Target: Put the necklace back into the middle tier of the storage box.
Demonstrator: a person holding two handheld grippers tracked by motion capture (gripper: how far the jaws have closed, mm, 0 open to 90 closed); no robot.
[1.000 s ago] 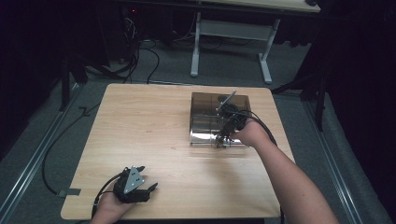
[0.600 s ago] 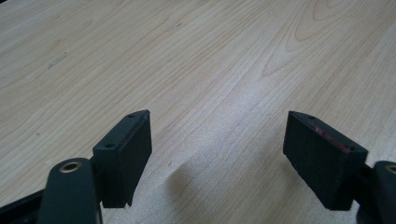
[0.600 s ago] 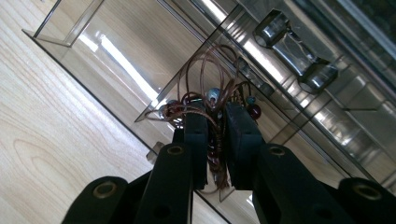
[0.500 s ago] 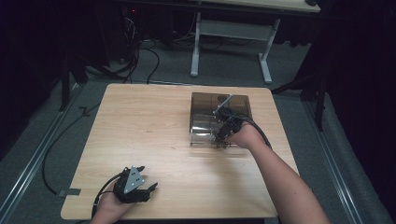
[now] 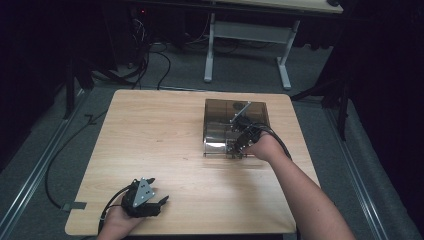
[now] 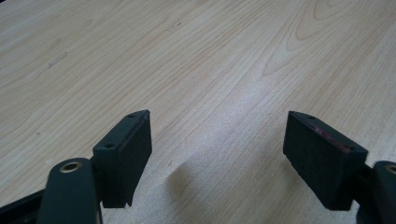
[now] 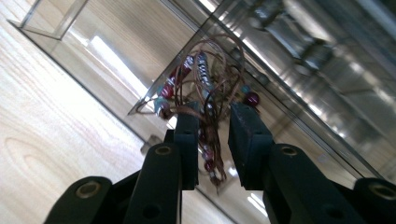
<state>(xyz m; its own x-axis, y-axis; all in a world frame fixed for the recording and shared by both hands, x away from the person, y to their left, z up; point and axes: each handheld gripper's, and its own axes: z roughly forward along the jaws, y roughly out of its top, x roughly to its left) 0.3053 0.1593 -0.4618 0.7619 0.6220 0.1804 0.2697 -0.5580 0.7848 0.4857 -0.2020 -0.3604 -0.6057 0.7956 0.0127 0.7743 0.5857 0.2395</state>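
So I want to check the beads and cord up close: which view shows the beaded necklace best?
The right gripper view: the necklace hangs tangled between the right tool jaws, its red, teal and silver beads and brown cord clear against the box. In the high view it is too small to make out. The left gripper view looks at bare table.

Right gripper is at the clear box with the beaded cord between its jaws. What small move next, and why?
Probably open the right gripper a little more and back it straight out. Its jaws have just been opening, and the beaded necklace hangs between them with a gap at the right pad, over the open drawer of the clear box. Cord loops lie around the left pad, so a slow retreat avoids dragging it out.
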